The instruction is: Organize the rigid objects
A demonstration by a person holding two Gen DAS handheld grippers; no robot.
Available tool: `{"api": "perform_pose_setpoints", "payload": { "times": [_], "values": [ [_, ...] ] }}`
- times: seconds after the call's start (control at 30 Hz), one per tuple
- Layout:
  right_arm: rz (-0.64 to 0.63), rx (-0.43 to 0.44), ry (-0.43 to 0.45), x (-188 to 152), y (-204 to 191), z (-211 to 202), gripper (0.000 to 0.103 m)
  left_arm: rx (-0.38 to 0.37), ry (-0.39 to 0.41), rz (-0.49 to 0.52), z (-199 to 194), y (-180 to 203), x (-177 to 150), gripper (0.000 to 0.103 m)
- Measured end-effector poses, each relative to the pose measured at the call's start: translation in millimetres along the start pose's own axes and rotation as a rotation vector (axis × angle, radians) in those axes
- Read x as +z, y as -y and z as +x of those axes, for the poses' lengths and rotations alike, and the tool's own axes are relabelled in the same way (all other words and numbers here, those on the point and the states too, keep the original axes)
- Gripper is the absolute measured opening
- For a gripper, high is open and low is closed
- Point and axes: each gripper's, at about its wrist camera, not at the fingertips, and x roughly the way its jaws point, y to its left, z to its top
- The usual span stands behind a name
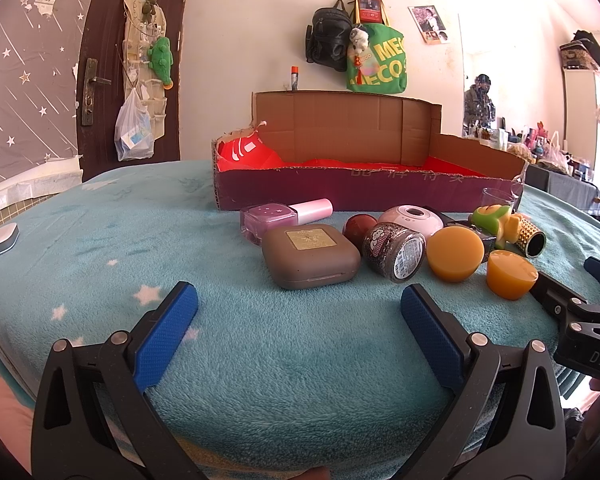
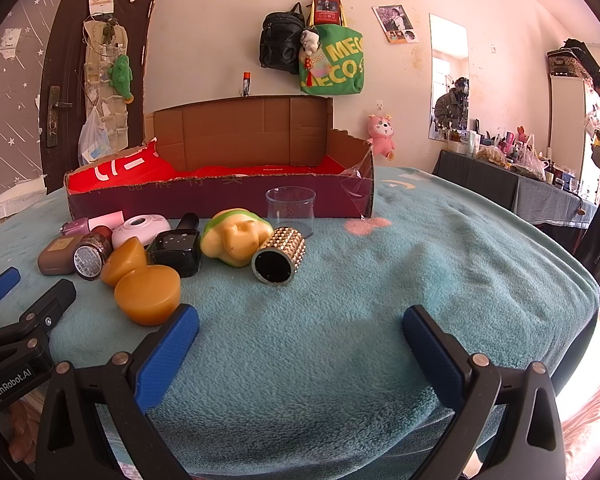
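Small rigid objects cluster on the fluffy teal blanket (image 1: 100, 240) before the cardboard box (image 2: 220, 196). Only the right view shows the clear cup (image 2: 290, 208) fully. Left claw (image 1: 299, 304) and right claw (image 2: 300, 326) both gape wide, empty.

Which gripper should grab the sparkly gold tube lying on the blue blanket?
Probably the right gripper: the gold studded tube lies just ahead of its open jaws. From the left gripper, it sits far right, behind two orange pieces.

Teal star-patterned blanket (image 1: 100, 240), orange pucks (image 2: 148, 294)
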Motion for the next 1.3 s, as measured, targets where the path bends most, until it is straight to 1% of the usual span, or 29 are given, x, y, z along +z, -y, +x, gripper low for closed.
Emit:
{"api": "perform_pose_setpoints", "payload": {
  "times": [0.63,0.77,0.9,0.97,1.07,1.17,1.3],
  "values": [
    [0.000,0.001,-0.001,0.0,-1.2,-0.6,0.103,0.003,-0.002,-0.001,0.0,0.1,0.3,0.103],
    [0.003,0.006,-0.004,1.0,-2.5,-1.9,0.103,0.001,-0.013,0.000,3.6,-1.9,2.7,0.103],
    [0.000,0.005,0.019,9.7,-0.9,-3.0,0.103,0.013,-0.012,0.010,5.3,-0.8,11.1,0.103],
    [-0.001,0.000,0.033,21.5,1.1,-1.5,0.103,0.013,-0.011,0.010,5.7,-1.6,17.2,0.103],
    [-0.001,-0.007,0.032,33.7,-1.1,-3.5,0.103,0.013,-0.039,-0.009,9.1,-6.2,28.9,0.103],
    [0.008,-0.007,0.017,39.9,0.9,-0.3,0.103,0.030,-0.087,-0.015,17.5,-11.1,40.8,0.103],
    [0.010,-0.001,-0.036,46.7,1.6,10.3,0.103,0.036,-0.164,-0.014,29.5,-16.5,52.9,0.103]
  ]
}}
